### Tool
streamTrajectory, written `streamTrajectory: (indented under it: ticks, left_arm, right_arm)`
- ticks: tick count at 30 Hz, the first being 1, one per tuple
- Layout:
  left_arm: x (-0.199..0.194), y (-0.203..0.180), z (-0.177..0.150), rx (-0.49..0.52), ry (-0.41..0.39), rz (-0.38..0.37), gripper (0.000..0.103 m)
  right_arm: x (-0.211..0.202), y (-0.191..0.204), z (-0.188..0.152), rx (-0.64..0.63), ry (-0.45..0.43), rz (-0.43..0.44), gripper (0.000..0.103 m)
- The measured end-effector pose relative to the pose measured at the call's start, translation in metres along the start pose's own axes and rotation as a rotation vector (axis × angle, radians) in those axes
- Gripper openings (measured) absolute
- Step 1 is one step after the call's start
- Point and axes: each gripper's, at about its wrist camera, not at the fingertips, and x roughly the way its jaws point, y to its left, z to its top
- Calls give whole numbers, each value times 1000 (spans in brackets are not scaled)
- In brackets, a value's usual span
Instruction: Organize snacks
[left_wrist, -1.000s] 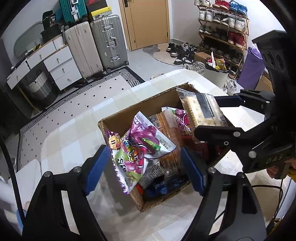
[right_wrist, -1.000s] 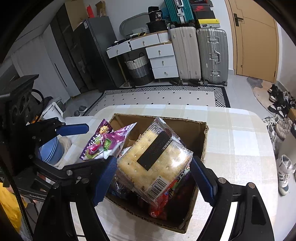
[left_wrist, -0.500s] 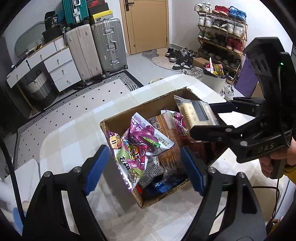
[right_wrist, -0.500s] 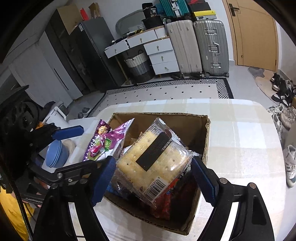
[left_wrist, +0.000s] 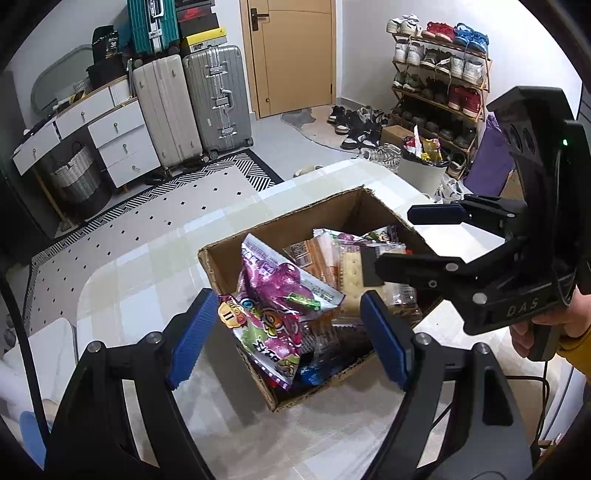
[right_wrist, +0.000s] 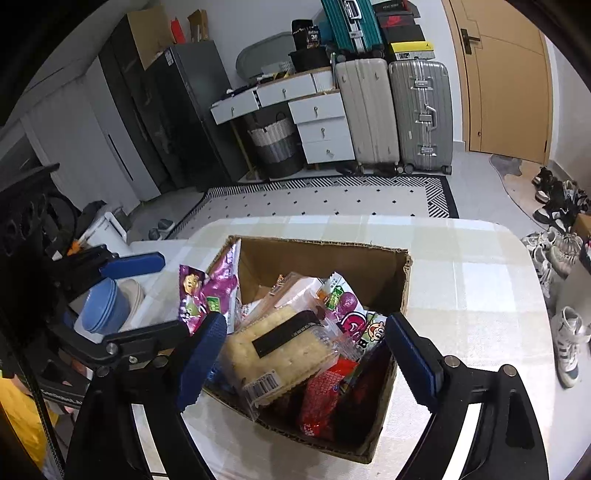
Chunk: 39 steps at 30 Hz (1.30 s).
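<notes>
An open cardboard box (left_wrist: 280, 236) stands on the checked table, filled with several snack packs. A purple candy bag (left_wrist: 273, 302) leans on the box's near-left wall (right_wrist: 321, 262). My left gripper (left_wrist: 288, 339) hangs open in front of that bag, and its blue pads stand clear of it. My right gripper (right_wrist: 306, 354) is over the box with its jaws opening. Under it a clear pack of crackers (right_wrist: 280, 343) with a black label lies on the other snacks, and neither pad presses on it. The right gripper (left_wrist: 393, 239) also shows over the box's right side.
Blue bowls (right_wrist: 101, 310) are stacked at the table's left beside the box. A hand (left_wrist: 535, 332) holds the right gripper's handle. The tablecloth (left_wrist: 147, 266) lies bare left of the box. Suitcases (right_wrist: 421, 114), drawers and a shoe rack (left_wrist: 439, 81) stand on the floor beyond.
The cracker pack, held up between the right pads before, now lies lower in the box with the right jaws wider. The left gripper has drawn back a little.
</notes>
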Motion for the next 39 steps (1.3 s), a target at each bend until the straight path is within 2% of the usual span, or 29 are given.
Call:
streamTrajectory:
  ticks: [5,13,15,20,25,28,30,33,39]
  left_arm:
    - [0,-5,3,4,-3,9,78]
    - [-31,-1,5,-76,-78,-6,78]
    - [-43,-1,1,-108,-102,13,78]
    - [-87,-11,-12,-163,-169,48,80]
    - [-139,-29,-34,-243,-231,38,83]
    - [-175,-42,-51,-282,-281,58,89]
    - [-198,-51,-63,-285,-314,77,103]
    - [-234,-67,-82,-277,-377,106,102]
    - [-283,-89,-116,-302,-413,144,102]
  right_arm:
    - [-13,1,0,4,-48,-19,89]
    - [-47,3,3,30,-137,-1,89]
    - [-59,7,1,32,-164,-3,91]
    - [-98,29,-11,3,-237,-2,95]
    - [-141,52,-28,-9,-313,6,99]
    - [-166,66,-43,-20,-354,-4,102]
    - [-183,75,-54,-31,-373,-10,102]
    - [-209,90,-73,-58,-411,-11,102]
    - [-244,115,-114,-99,-475,-29,102]
